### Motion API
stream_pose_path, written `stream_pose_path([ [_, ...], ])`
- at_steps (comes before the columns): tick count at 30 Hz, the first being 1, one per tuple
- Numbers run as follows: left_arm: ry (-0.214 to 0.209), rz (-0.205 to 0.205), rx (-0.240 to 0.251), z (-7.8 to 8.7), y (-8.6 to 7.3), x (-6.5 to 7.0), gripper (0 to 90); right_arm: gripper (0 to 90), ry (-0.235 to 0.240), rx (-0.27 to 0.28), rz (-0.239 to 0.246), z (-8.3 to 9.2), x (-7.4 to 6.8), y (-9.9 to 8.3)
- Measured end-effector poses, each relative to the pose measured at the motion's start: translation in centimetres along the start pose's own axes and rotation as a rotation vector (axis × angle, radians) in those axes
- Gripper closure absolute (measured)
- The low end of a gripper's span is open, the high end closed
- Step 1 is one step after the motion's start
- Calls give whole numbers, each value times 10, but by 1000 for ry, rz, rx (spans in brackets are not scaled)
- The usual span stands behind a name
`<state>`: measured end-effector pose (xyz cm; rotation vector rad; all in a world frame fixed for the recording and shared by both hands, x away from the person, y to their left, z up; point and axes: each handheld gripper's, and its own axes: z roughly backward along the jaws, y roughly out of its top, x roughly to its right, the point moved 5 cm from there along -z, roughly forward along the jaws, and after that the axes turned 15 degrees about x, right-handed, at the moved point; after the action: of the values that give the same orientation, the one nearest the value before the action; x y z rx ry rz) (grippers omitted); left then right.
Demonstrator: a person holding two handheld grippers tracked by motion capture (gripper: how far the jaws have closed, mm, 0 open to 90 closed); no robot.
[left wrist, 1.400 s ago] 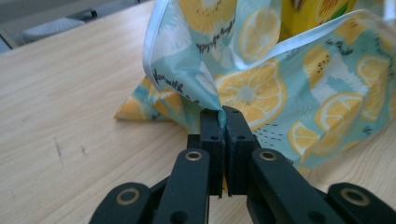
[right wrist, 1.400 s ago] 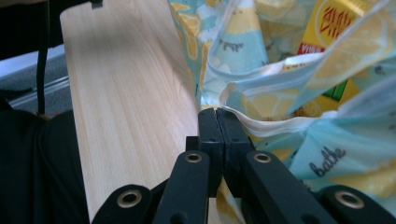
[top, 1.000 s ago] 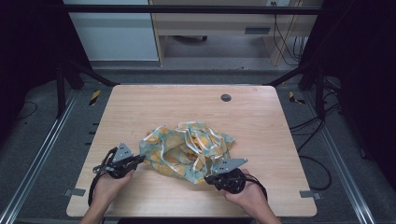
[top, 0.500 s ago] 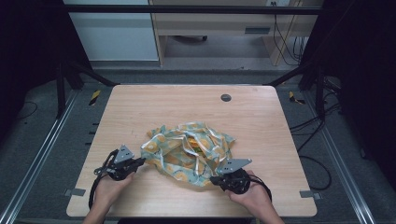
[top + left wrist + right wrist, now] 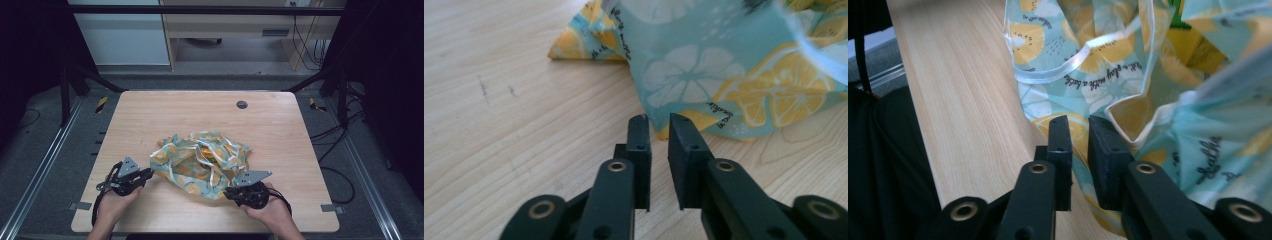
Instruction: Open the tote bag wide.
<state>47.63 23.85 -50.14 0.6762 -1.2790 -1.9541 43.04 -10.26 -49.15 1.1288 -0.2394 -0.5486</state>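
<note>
Two tongs sit at the near edge of the cloth [image 5: 202, 162], one per hand. Cloth: teal with lemon and orange slice print, white trim, crumpled in a heap on the wooden table [image 5: 165, 112], roughly centre, slightly toward the person's side.

Left tongs [image 5: 148, 173] at the cloth's left near corner; in the left gripper view [image 5: 659, 125] the jaws stand slightly apart with a narrow gap, tips right at a yellow corner of the fabric, nothing seen clamped between them. Left hand [image 5: 112, 205] grips the handle.

Right tongs [image 5: 227, 191] at the cloth's near right edge; in the right gripper view [image 5: 1079, 127] the jaws are a little apart, held over the fabric, a white-trimmed hem just beyond the tips. Cannot tell if fabric lies between the jaws. Right hand [image 5: 270, 210] behind it.

Small dark round grommet [image 5: 242, 104] in the table's far part, well apart from the cloth. Something yellow and green shows inside the folds [image 5: 1198, 45], too hidden to identify.
</note>
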Motion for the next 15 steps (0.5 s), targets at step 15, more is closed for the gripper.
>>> stream_pose_path([
  [15,10,-45,66,28,31,3,580,496,-59,75,48,20,-5,41],
])
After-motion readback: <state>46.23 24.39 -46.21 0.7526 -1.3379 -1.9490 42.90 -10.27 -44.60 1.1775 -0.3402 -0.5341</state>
